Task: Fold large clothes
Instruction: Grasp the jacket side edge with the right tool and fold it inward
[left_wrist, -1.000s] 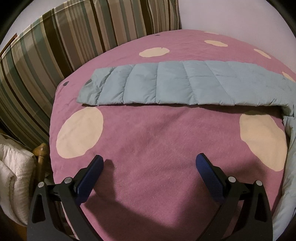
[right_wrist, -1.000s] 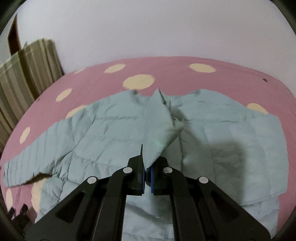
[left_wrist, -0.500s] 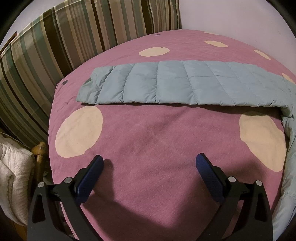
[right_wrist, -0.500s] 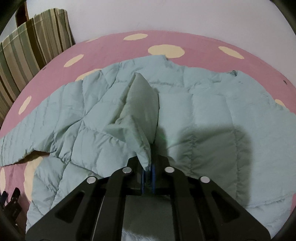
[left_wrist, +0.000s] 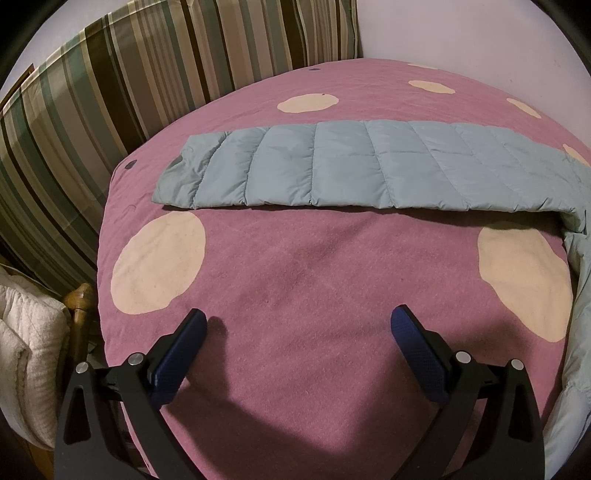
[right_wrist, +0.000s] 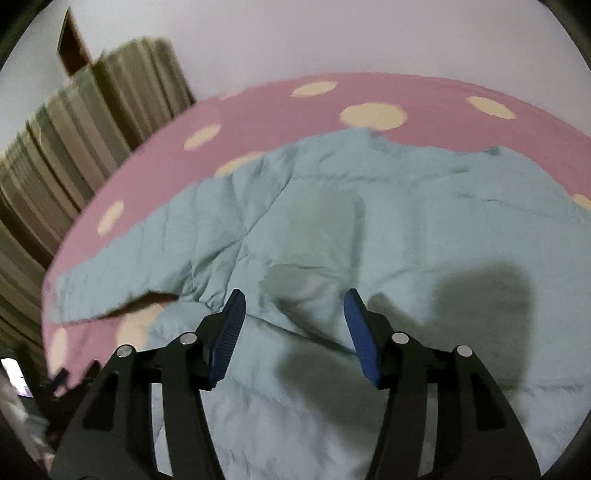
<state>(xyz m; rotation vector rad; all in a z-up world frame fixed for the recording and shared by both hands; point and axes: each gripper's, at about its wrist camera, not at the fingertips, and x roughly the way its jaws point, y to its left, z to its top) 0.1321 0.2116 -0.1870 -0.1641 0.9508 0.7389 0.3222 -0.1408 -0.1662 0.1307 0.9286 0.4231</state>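
A pale blue quilted jacket (right_wrist: 369, 229) lies spread on a pink bed cover with cream dots (right_wrist: 155, 177). Its sleeve (left_wrist: 351, 166) stretches flat across the cover in the left wrist view. My right gripper (right_wrist: 293, 306) hovers over the jacket's body, its jaws opening, and the fold of fabric it held has dropped flat; nothing is pinched between the blue pads. My left gripper (left_wrist: 299, 325) stands wide open over bare pink cover (left_wrist: 314, 277), well short of the sleeve, with nothing between its fingers.
A striped cushion or headboard (left_wrist: 129, 74) runs along the bed's far left side. A white padded bundle (left_wrist: 22, 339) and a wooden post (left_wrist: 79, 299) sit past the bed's left edge. A pale wall (right_wrist: 332, 37) backs the bed.
My right gripper, shut on a raised fold of the jacket before, has opened and let the fabric fall flat. The left gripper and the sleeve have not moved.
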